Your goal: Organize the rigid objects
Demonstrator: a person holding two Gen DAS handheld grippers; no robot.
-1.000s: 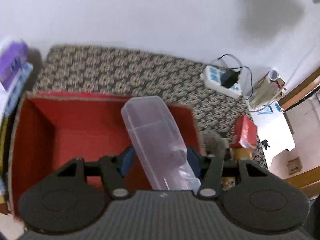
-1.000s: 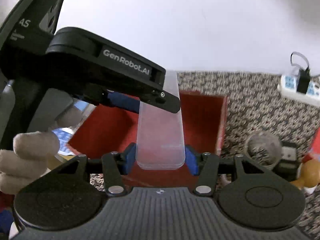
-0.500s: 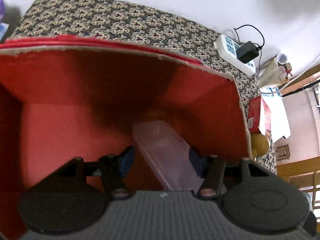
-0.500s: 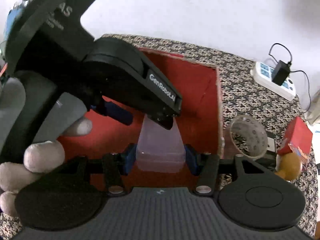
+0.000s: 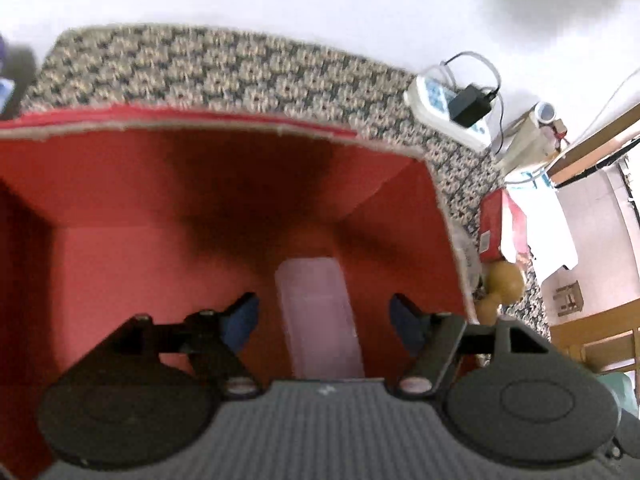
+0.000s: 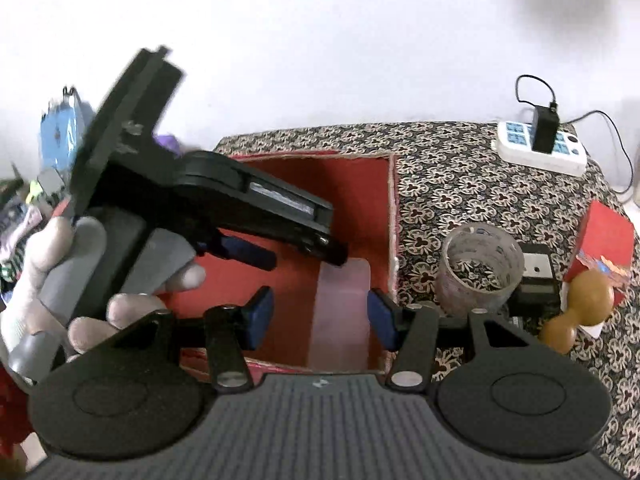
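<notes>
Left gripper (image 5: 324, 318): jaws opening, blue pads well clear of the translucent plastic case (image 5: 320, 312) that lies between them; no contact visible. In the right wrist view this gripper (image 6: 304, 252) reaches into the box from 10 o'clock, held by a gloved hand (image 6: 100, 280).

Right gripper (image 6: 320, 320): jaws about half spread, pads flanking the near end of the case (image 6: 340, 312) with a gap at each side; no grip visible.

The case rests on the floor of the red cardboard box (image 5: 120, 248), along its right-hand wall, at 12 o'clock from both grippers.

The box stands on a patterned cloth (image 6: 460, 184). At 2 o'clock of the box: a clear tape roll (image 6: 480, 272), a tan gourd-shaped object (image 6: 576, 312), a small red carton (image 6: 604, 236). Farther, at 1 o'clock: a white power strip (image 6: 540, 152) with a black adapter, before a white wall (image 6: 320, 40).

Compared with one second earlier: both grippers then clamped the case above the box; the case now lies inside, released.
</notes>
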